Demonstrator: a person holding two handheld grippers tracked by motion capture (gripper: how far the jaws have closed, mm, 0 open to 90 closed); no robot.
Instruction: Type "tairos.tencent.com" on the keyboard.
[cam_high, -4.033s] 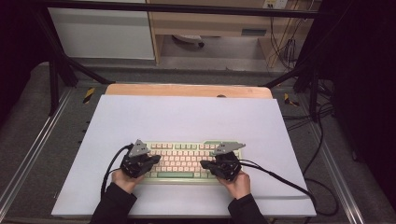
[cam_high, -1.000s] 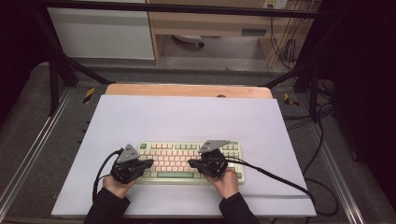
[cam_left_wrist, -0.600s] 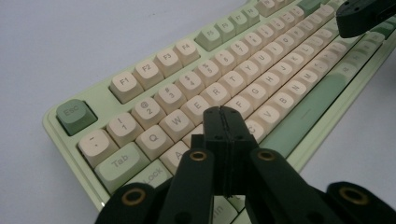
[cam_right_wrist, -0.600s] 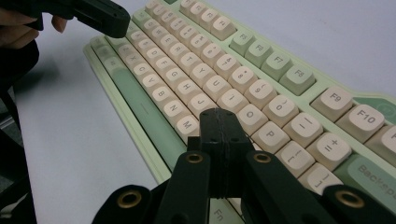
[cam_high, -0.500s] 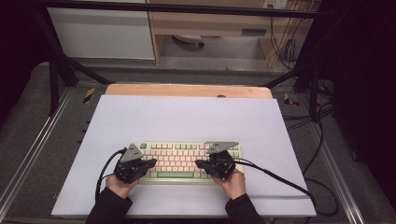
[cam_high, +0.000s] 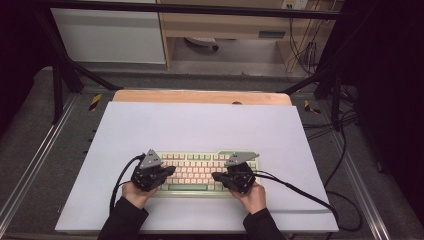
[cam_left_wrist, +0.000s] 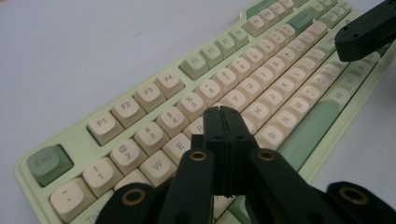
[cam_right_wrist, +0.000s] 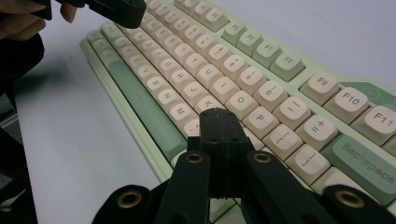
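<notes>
A pale green keyboard (cam_high: 200, 161) with cream keys lies near the front of the white mat. My left gripper (cam_high: 170, 171) hovers over its left half, jaws shut together with nothing between them; in the left gripper view its tip (cam_left_wrist: 223, 112) is above the letter rows of the keyboard (cam_left_wrist: 154, 88). My right gripper (cam_high: 216, 176) is over the right half, also shut and empty; in the right gripper view its tip (cam_right_wrist: 219, 114) sits near the K and L keys of the keyboard (cam_right_wrist: 280, 60). Each view shows the other gripper's tip farther off, the right gripper (cam_left_wrist: 369, 30) and the left gripper (cam_right_wrist: 119, 10).
The white mat (cam_high: 200, 125) covers a wooden table, whose far edge (cam_high: 200, 96) shows behind it. Black cables (cam_high: 300, 192) trail from the grippers to the right and left. Metal frame rails (cam_high: 35, 160) run along both sides.
Both grippers have drifted to the right along the keyboard over the last second, the left one more than the right. Their jaws stay shut.
</notes>
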